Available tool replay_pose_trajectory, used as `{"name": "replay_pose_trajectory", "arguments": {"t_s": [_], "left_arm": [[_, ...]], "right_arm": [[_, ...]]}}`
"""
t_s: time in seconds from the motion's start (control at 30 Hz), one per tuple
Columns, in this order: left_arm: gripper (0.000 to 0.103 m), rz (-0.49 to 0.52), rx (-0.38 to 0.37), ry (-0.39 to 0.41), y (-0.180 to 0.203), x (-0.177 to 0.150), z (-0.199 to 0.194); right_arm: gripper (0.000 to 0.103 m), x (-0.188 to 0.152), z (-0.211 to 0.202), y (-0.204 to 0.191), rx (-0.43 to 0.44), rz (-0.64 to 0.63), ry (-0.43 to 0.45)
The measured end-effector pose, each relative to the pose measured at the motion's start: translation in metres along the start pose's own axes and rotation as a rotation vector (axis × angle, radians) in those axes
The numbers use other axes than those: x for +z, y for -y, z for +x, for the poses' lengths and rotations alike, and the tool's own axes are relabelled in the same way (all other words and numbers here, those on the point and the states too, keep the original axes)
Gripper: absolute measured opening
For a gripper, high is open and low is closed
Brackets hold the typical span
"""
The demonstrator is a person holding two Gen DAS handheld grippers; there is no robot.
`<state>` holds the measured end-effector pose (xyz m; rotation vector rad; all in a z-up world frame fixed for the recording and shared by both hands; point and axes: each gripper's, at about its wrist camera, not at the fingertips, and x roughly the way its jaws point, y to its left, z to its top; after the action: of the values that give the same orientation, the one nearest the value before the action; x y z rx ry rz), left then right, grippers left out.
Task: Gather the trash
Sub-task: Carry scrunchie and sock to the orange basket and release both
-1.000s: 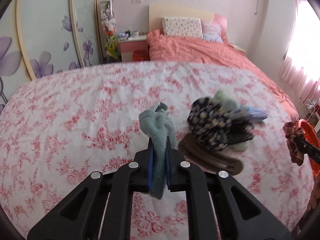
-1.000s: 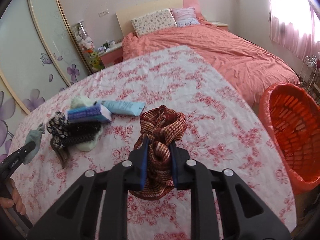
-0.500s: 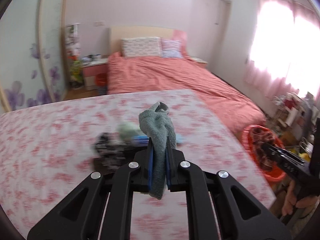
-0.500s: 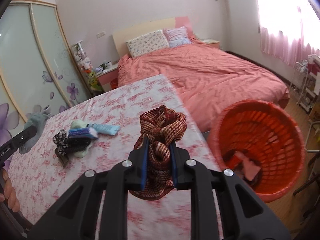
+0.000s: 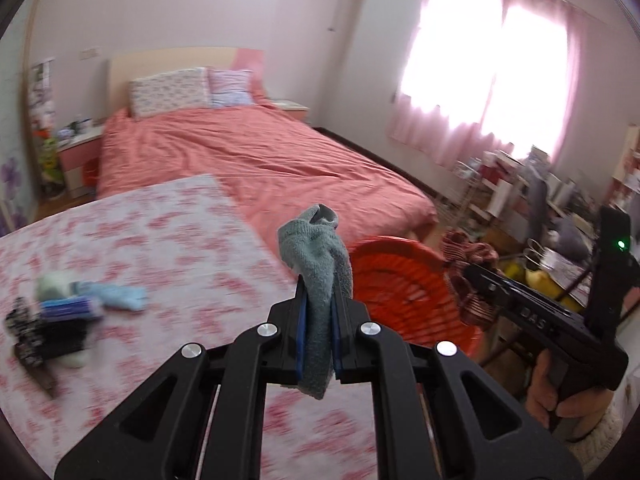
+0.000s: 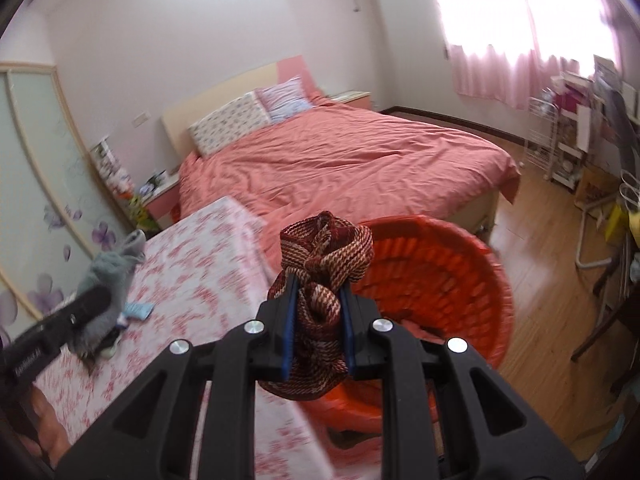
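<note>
- The left gripper [image 5: 318, 312] is squeezed tight on a grey-green sock [image 5: 316, 268]. The sock sticks up above the blue pads and a bit hangs down under them.
- The right gripper [image 6: 318, 316] is squeezed on a bunched red and cream striped cloth [image 6: 324, 256]. The cloth puffs out over the top of the pads and bulges below them too.
- The big orange basket [image 6: 460, 264] stands on the wood floor, just beside the corner of the table with the pink flower cloth [image 5: 168, 240].
- In the right wrist view, the striped cloth is up in the air over the near rim of the basket. It does not touch the basket.
- In the left wrist view, the sock is in the air on the table side of the basket, near the basket's rim.
- Something pinkish lies down at the bottom of the basket, but it is too blurry to tell what it is.
- Well away from the basket, on the far side of the table, sits a small pile of socks [image 5: 52, 320]. There is a light blue one, a dark spotted one and a pale one. They touch each other.
- A hand [image 5: 560, 392] holds the handle of the right gripper, on the far side of the basket from the table.
- Behind the basket is a big bed with a salmon pink cover [image 6: 352, 160].
</note>
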<state>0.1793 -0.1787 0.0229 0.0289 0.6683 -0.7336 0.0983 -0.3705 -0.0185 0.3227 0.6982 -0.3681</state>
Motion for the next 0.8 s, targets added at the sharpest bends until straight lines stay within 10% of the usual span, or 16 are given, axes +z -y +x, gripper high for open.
{"name": "replay_pose_trajectory", "arguments": {"t_s": [0.4,0.57,0.8], "left_arm": [[0.011,0.064,-0.129,-0.120,0.062,-0.003,0.081],[0.052,0.061,-0.103,-0.179,0.066,-0.012,0.104],[0.062,0.067,-0.002,-0.193,0.053,-0.021,0.100]], "right_arm": [[0.025,0.007,0.040,0.065,-0.031,0.096,-0.023],[0.034,0.006,0.060,0.085,-0.030,0.144,-0.050],[0.043,-0.003,0.068,0.086,-0.064,0.134,-0.061]]}}
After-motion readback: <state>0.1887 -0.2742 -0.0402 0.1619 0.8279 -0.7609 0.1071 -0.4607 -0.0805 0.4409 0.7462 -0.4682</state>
